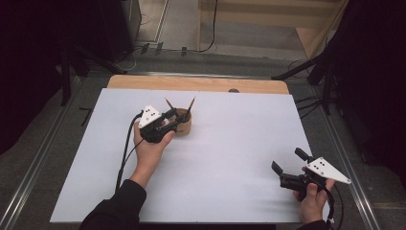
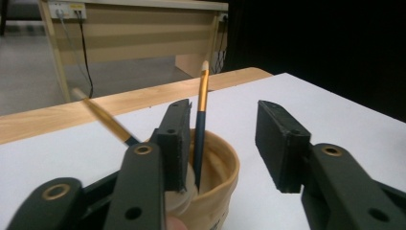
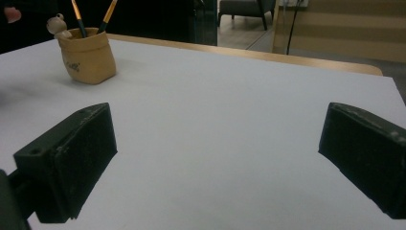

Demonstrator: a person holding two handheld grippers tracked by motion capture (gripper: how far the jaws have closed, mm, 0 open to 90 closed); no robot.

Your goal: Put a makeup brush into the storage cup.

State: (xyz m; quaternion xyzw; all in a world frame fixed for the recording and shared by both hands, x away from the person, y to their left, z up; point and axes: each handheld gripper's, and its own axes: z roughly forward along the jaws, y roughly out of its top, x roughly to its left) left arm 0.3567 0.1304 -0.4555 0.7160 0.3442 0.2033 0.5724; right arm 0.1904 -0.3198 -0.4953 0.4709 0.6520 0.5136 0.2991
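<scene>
Left gripper (image 1: 173, 120) loosed over the pencil cup (image 1: 184, 125), both pencils standing inside.

Its jaws stand apart and grip nothing, one pad beside the upright pencil (image 2: 201, 120), which leans on the cup's rim; the other pencil (image 2: 103, 117) slants away. The right gripper (image 1: 287, 165) waits wide open near the white table's (image 1: 230, 158) front edge, well clear.

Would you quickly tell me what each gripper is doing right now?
Left gripper: open, holding nothing; a brush stands in the cup between its jaws, untouched.
Right gripper: open wide, empty, above the table.
</scene>
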